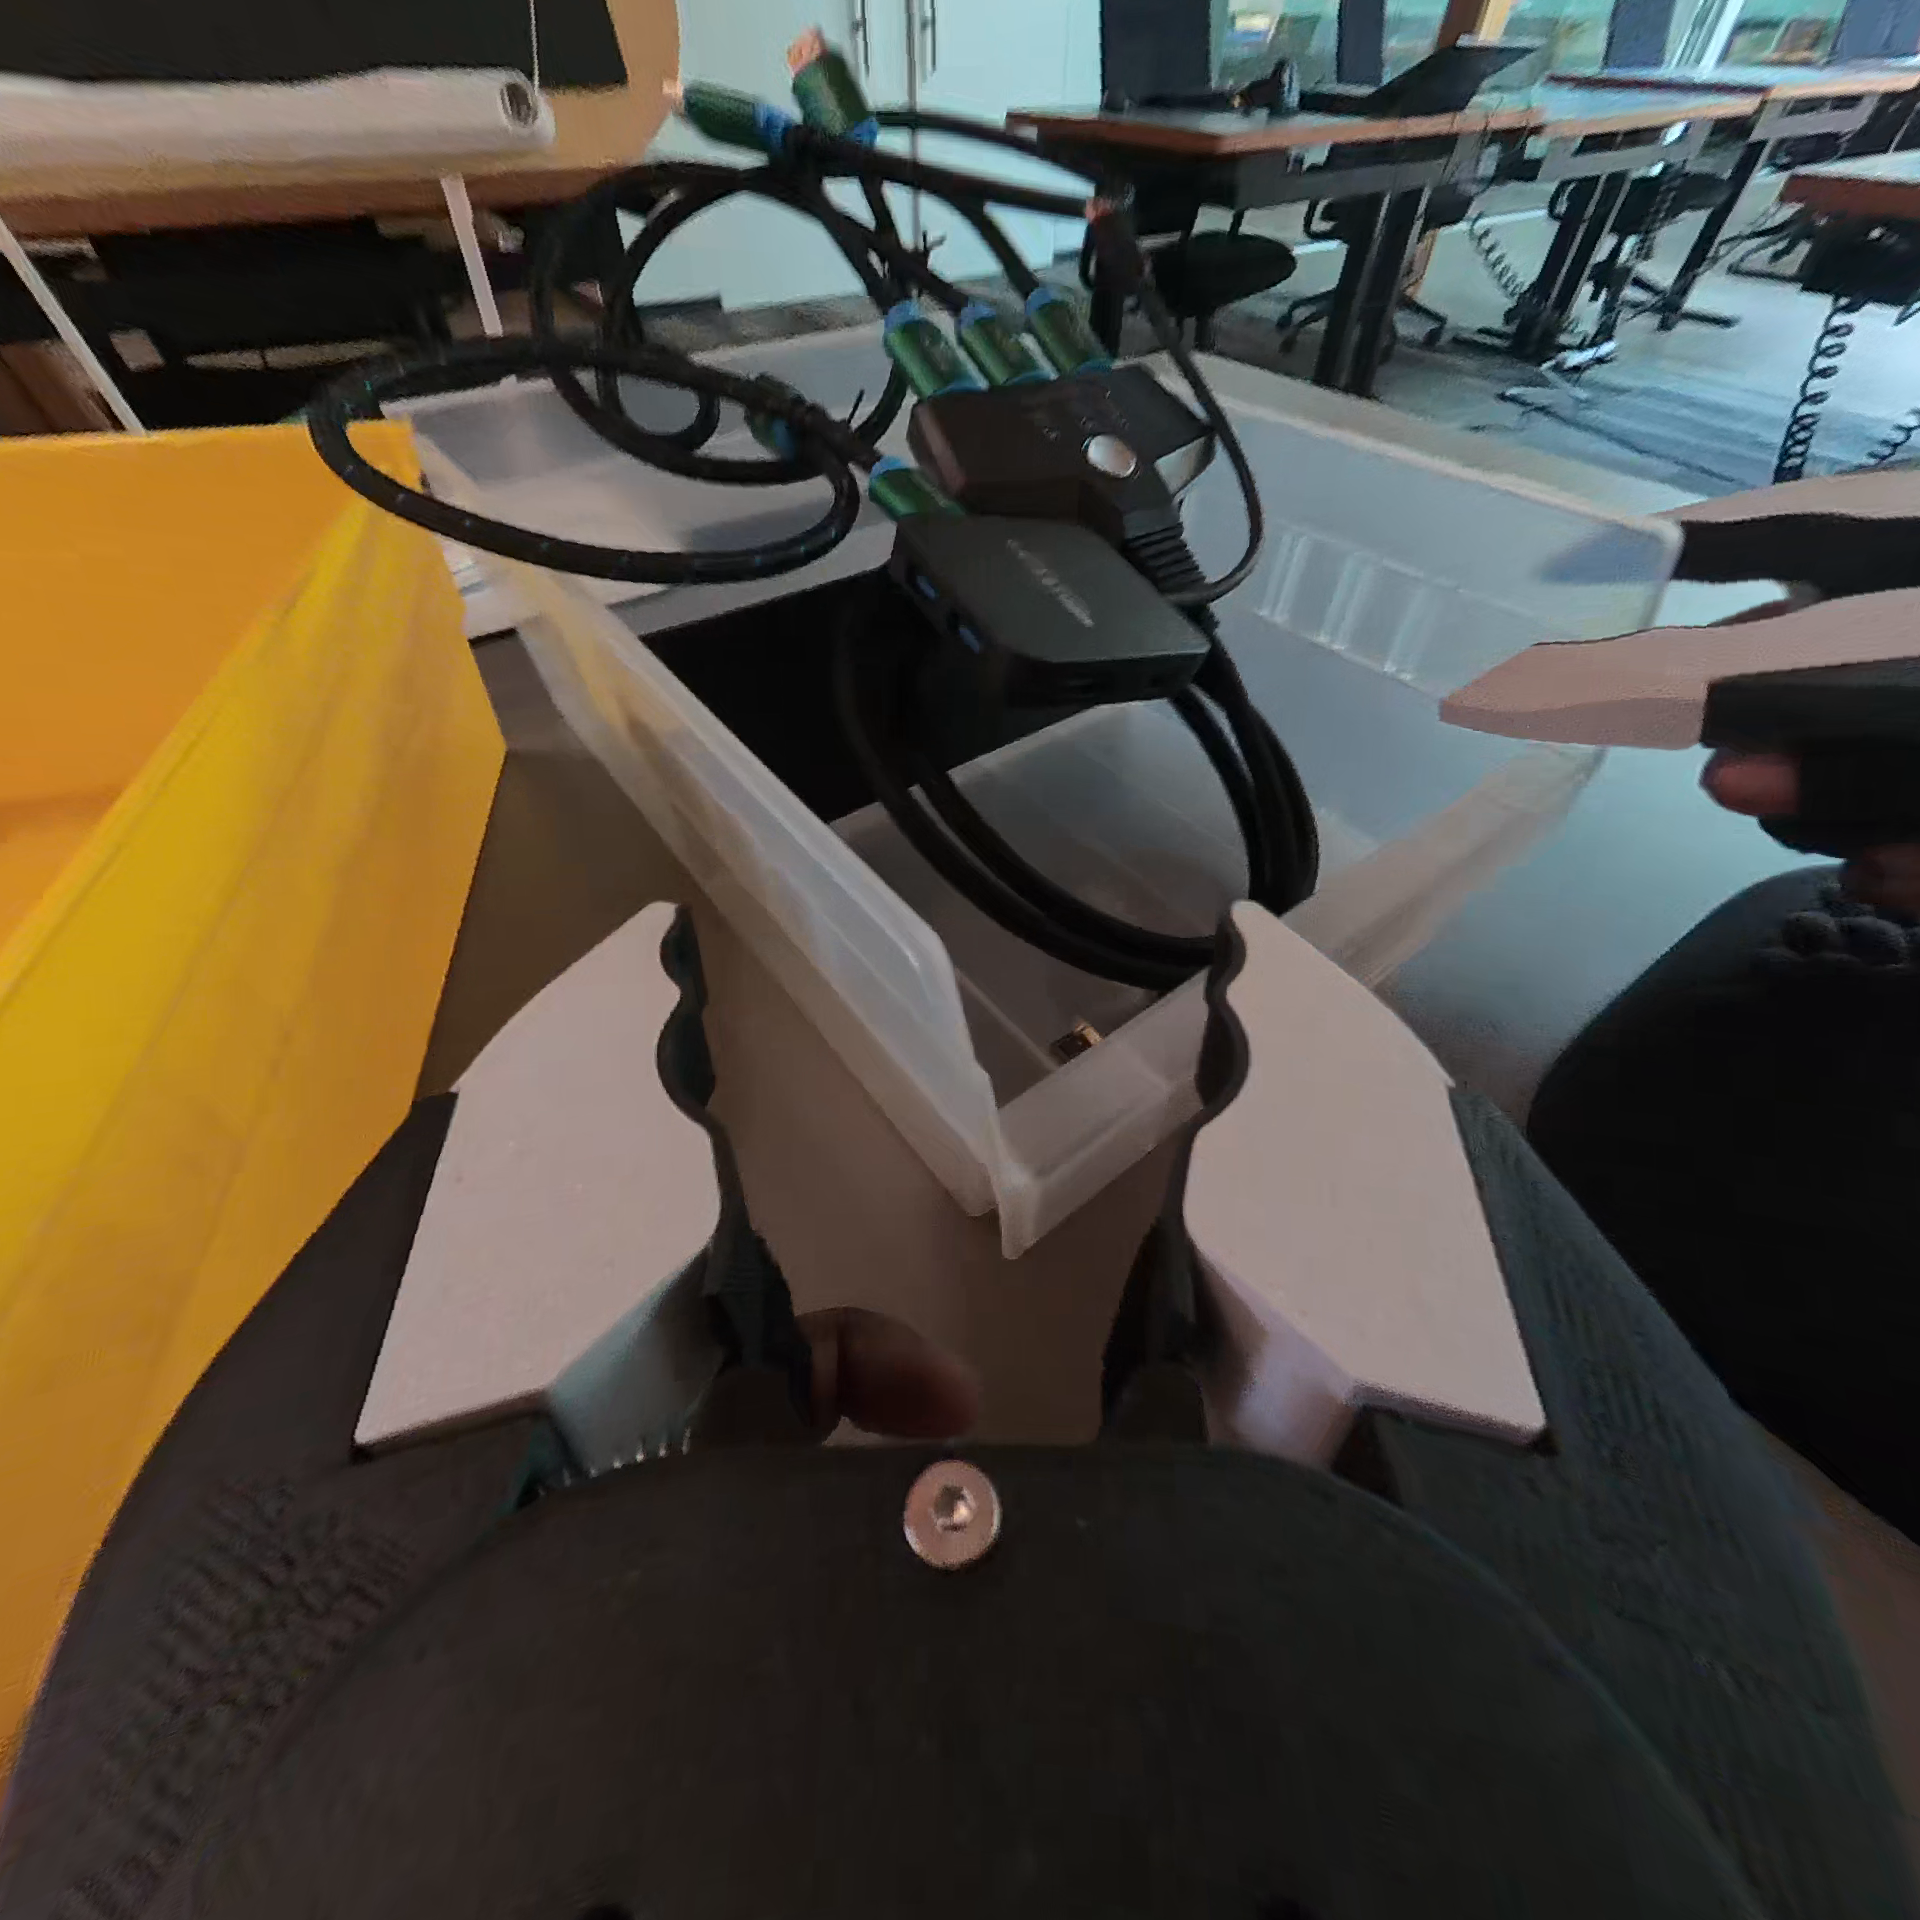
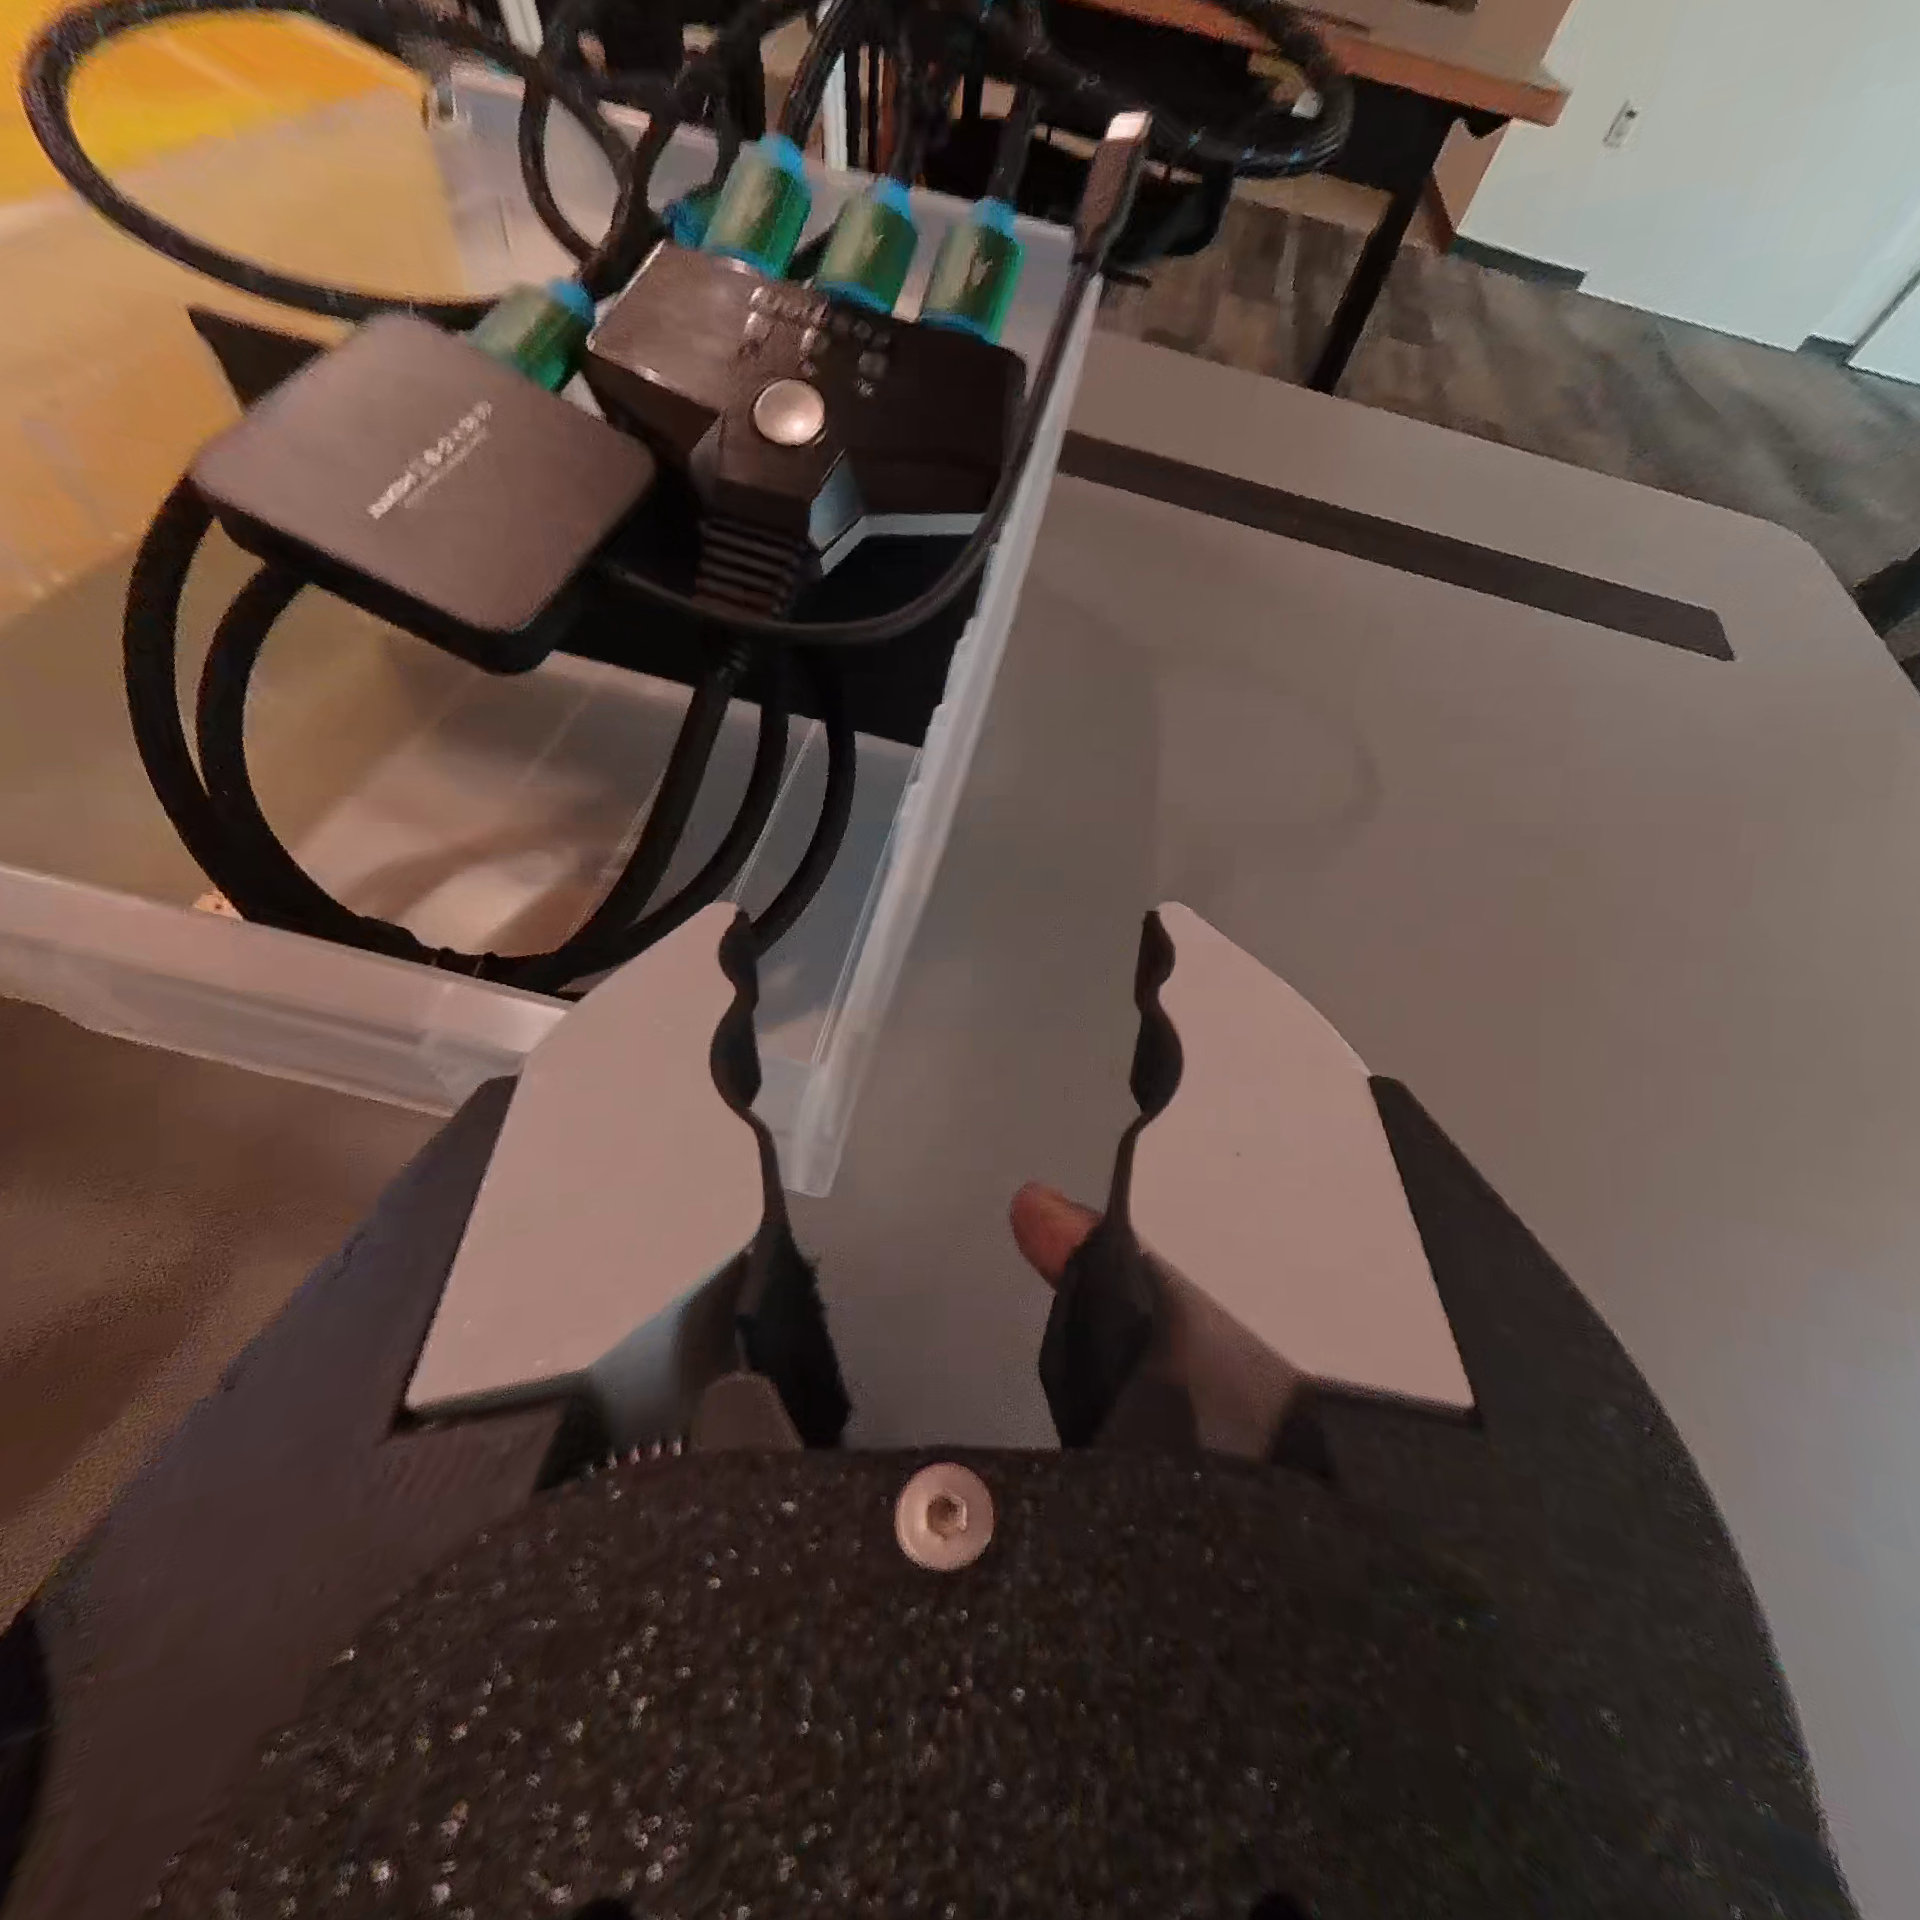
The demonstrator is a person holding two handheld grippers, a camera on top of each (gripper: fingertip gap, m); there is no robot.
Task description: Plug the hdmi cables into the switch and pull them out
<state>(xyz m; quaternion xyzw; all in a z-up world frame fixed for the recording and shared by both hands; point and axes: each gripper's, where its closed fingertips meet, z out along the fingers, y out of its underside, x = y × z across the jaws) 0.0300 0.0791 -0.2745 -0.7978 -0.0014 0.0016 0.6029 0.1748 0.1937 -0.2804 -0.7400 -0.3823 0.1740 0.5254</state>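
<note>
On the grey table (image 2: 1403,831), both open grippers (image 1: 951,956) (image 2: 940,966) hold nothing; next, grab a green plug (image 2: 868,244) from the switch (image 2: 821,374).

right claw (image 2: 945,925) agape, empty | switch (image 2: 800,364) in clear bin (image 2: 935,727) | three green plugs (image 2: 868,244) inserted

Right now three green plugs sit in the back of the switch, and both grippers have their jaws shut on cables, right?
Not quite. Three green plugs do sit in the back of the switch, but both the left gripper and the right gripper have open jaws holding nothing, as each wrist view shows.
</note>
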